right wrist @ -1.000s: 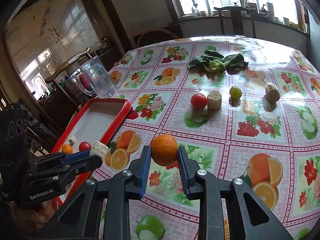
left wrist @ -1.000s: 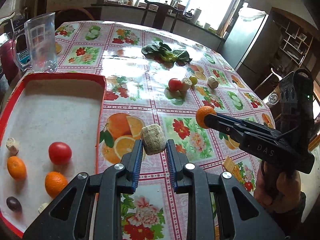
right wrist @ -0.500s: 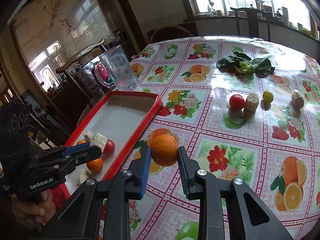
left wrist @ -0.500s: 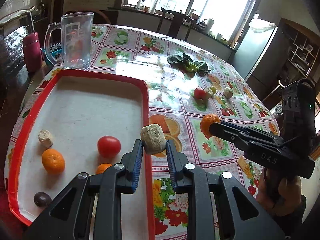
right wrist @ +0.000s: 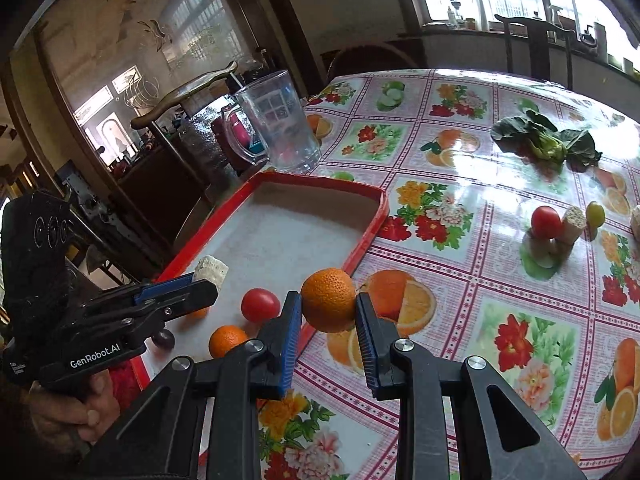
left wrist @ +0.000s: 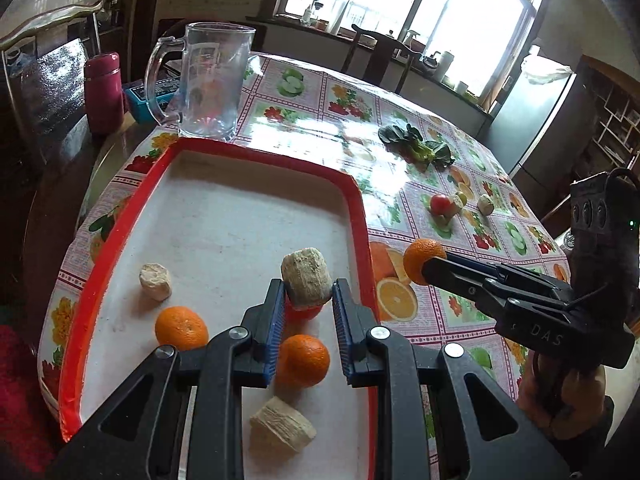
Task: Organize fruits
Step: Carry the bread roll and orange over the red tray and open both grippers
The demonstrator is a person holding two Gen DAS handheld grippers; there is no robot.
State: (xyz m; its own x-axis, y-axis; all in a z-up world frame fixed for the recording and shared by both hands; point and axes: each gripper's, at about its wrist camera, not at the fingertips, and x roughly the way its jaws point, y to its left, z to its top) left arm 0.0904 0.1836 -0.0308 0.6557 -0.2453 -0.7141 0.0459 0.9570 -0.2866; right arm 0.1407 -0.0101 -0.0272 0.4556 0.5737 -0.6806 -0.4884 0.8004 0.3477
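Observation:
My left gripper (left wrist: 308,292) is shut on a pale fibrous chunk (left wrist: 306,278) and hangs over the red-rimmed tray (left wrist: 120,224), above a partly hidden tomato (left wrist: 304,313). In the tray lie two oranges (left wrist: 181,328) (left wrist: 304,360) and two more pale chunks (left wrist: 155,282) (left wrist: 282,428). My right gripper (right wrist: 328,312) is shut on an orange (right wrist: 329,299), held above the tablecloth just right of the tray's rim (right wrist: 360,240). In the right wrist view the tray also holds a tomato (right wrist: 260,305), an orange (right wrist: 228,340) and a dark plum (right wrist: 163,339).
A glass mug (left wrist: 204,84) stands behind the tray, a red flask (left wrist: 103,92) to its left. Farther out on the flowered tablecloth lie a tomato (right wrist: 546,222), a pale chunk (right wrist: 572,222), a green fruit (right wrist: 595,214) and leafy greens (right wrist: 548,142). Chairs stand beyond the table.
Both grippers have carried their loads leftward toward the tray. The left one, earlier over the tablecloth and then the tray's rim, now hangs over the tray's inside; the right one has neared the rim.

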